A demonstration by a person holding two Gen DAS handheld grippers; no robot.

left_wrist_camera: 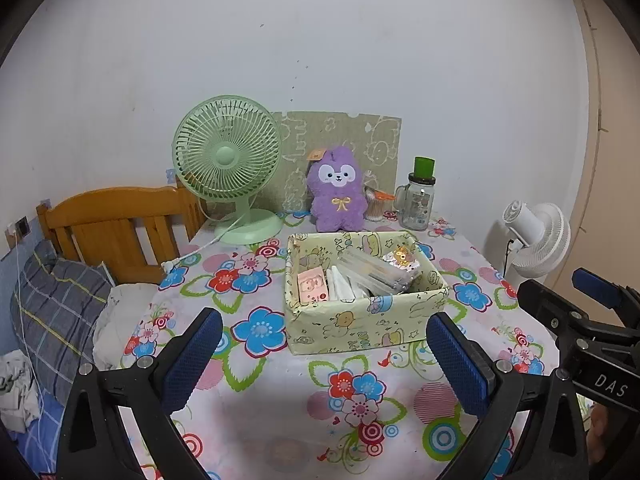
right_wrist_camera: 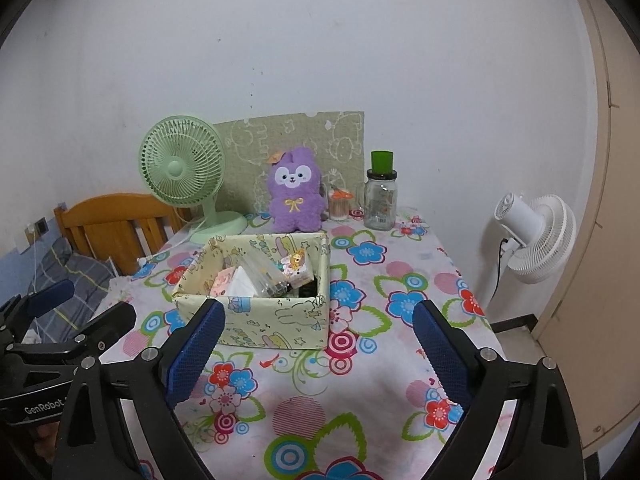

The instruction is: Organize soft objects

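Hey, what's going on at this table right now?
A person holds a claw in each hand over a flowered table, and nothing is being handled yet. The left claw and the right claw are both open and empty, aimed at a paper-covered box with small items in it. A purple plush toy sits upright behind the box, between a green fan and a glass jar.

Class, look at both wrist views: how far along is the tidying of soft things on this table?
Done: the patterned box already holds small packets. In hand: nothing; the left gripper and right gripper both stand open and empty over the flowered tablecloth. Left: the purple plush toy sits untouched behind the box, between the green fan and the glass jar.
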